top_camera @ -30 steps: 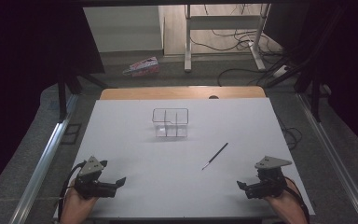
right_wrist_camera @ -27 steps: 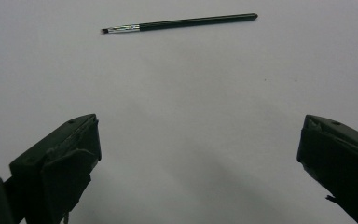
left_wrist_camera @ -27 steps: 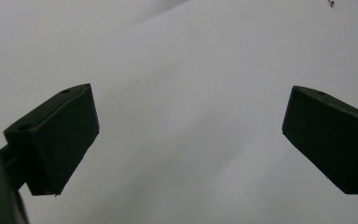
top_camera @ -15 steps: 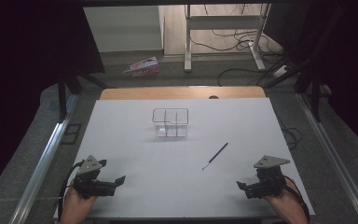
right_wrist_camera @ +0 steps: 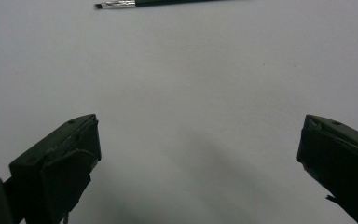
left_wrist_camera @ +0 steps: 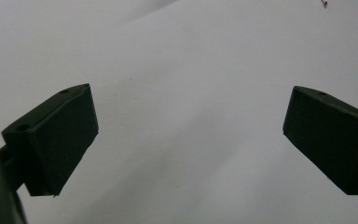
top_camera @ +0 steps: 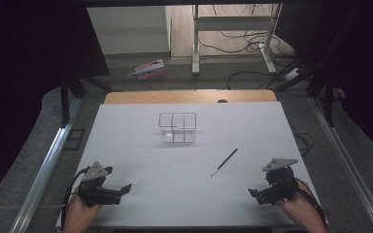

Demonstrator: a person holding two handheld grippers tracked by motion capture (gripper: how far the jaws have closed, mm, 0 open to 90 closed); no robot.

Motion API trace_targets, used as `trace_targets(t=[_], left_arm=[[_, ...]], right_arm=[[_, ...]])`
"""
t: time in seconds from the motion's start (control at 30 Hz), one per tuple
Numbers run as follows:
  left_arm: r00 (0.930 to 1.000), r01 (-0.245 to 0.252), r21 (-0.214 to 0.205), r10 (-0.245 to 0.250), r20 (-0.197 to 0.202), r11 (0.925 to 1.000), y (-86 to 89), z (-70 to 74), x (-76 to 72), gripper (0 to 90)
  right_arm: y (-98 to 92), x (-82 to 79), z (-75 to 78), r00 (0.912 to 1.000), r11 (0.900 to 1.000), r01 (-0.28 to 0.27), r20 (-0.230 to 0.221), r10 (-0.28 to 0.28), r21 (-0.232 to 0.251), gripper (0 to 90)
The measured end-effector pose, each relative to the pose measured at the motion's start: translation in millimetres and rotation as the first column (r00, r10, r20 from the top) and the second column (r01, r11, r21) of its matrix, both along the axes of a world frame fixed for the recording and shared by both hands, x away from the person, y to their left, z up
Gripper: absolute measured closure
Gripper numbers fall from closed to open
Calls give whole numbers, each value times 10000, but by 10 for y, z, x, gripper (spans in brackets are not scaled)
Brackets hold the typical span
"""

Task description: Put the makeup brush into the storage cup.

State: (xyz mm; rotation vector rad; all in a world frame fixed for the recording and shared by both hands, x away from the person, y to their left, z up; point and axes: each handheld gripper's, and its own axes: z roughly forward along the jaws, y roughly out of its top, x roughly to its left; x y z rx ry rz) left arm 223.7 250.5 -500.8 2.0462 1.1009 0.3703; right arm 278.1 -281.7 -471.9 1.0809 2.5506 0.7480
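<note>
Right gripper (top_camera: pixel 253 193) fingers (right_wrist_camera: pixel 56 170) spread wide apart, nothing between them; low over the bench (top_camera: pixel 184 160) at its near right corner. Left gripper (top_camera: pixel 124 188) fingers (left_wrist_camera: pixel 51 137) likewise wide apart and empty, near the left corner, pointing inward.

Thin black brush (top_camera: pixel 224 162) flat on the bench, ahead and left of the right gripper, well apart from it; metal ferrule and tip (right_wrist_camera: pixel 114 4) visible at the top of the right gripper view. Clear divided organizer (top_camera: pixel 177 127) upright farther back, near bench centre, apart from the brush.

Probable step: approach and pick up the brush with the right gripper.

Risks:
- Thin, low profile: fingers closing too high likely to miss or roll the handle.
- Descent too deep: fingertips likely to strike the bench.
- Grasp near one end: brush likely to pivot and tilt.
- Light, clear organizer: easily nudged or tipped during insertion.
</note>
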Motion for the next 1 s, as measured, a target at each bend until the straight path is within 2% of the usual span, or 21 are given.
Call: trace_targets(t=[0.17,0.37,0.5,0.6,0.73,1.0], left_arm=[[10000,31,159,-31,-16,9999,-13,-6,2,33],[10000,10,143,-9,-33,9999,-7,-9,3,33],[10000,26,188,-25,-62,9998,-10,-13,6,33],[10000,27,200,-26,-72,9998,-10,-15,7,33],[10000,30,208,-29,-86,9998,-11,-16,7,33],[9998,54,316,-49,-172,9995,-20,-26,11,33]], right_arm=[[-1,28,31,9999,9993,-162,-52,161,-339,0],[12,70,67,9994,9979,-310,-178,301,-567,0],[30,92,89,9983,9972,-448,-396,425,-598,6],[47,110,90,9969,9954,-523,-626,473,-805,12],[57,146,92,9962,9930,-567,-718,495,-1032,16],[72,193,105,9949,9922,-575,-884,478,-1104,5]])
